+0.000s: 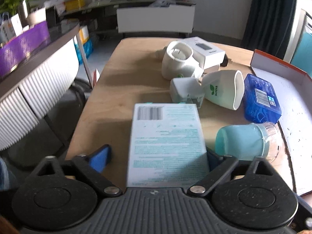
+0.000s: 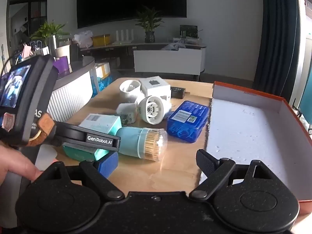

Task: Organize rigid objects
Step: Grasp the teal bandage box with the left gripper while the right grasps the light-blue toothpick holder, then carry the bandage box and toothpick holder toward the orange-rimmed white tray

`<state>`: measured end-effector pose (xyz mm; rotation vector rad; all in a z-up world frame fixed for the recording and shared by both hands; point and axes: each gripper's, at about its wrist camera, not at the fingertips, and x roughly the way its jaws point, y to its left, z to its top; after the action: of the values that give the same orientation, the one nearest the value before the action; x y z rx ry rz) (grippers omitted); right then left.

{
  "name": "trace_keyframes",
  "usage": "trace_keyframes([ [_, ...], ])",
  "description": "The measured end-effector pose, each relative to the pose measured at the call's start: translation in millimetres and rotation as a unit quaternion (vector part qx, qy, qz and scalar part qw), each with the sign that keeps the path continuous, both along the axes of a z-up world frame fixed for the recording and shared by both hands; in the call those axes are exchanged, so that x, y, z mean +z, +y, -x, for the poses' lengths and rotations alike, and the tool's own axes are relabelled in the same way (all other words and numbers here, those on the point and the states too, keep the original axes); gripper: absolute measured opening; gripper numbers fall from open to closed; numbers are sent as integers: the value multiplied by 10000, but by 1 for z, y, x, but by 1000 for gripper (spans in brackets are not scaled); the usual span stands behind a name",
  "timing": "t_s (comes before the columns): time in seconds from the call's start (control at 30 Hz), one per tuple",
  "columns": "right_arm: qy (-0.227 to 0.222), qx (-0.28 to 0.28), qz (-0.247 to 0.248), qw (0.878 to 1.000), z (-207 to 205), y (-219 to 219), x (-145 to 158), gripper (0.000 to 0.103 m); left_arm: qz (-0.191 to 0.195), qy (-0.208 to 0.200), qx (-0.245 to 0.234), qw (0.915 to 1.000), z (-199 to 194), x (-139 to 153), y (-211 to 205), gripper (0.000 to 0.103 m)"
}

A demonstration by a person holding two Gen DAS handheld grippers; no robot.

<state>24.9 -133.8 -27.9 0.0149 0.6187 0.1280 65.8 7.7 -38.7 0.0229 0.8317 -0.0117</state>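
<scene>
Between the fingers of the left gripper (image 1: 156,156) lies a teal-and-white carton (image 1: 165,136), printed face up, its long axis running away from the gripper along the wooden table (image 1: 117,97). The left gripper is released: its left blue pad (image 1: 99,156) stands clear of the carton with bare table showing in the gap. Its right pad is mostly hidden behind the carton's edge, so contact on that side cannot be told.

Just to the right of this gripper's right finger, a teal toothpick holder (image 1: 241,142) with a clear cap lies on its side, near the carton. Ahead of the carton sits a white plug adapter (image 1: 185,89), with a white cup (image 1: 222,91) tipped on its side just beside it. Farther ahead are an upright white container (image 1: 178,60) and a white box (image 1: 206,50). Ahead and to the right, a blue plastic case (image 1: 261,97) rests flat beside an orange-rimmed tray (image 1: 292,105) lined with white foam.

The right gripper (image 2: 156,161) is also released, jaws wide, with only bare table between them. Its right finger (image 2: 204,163) is at the near corner of the tray, and its left pad (image 2: 108,163) is just beside the carton. A hand (image 2: 17,165) grips the left gripper's handle at the right gripper's far left.
</scene>
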Motion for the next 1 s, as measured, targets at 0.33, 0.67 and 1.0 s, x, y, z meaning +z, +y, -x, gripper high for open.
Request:
trace_keyframes([
  [0.33,228,-414,36,9989,-37,32,-15,102,347,-407,184,9984,5,19,26,71],
  [0.67,457,-584,352,9966,-67,42,-30,93,474,-401,159,9979,7,21,30,71],
  [1.0,407,-621,277,9969,-52,9,4,93,724,-470,-59,9963,13,37,12,71],
])
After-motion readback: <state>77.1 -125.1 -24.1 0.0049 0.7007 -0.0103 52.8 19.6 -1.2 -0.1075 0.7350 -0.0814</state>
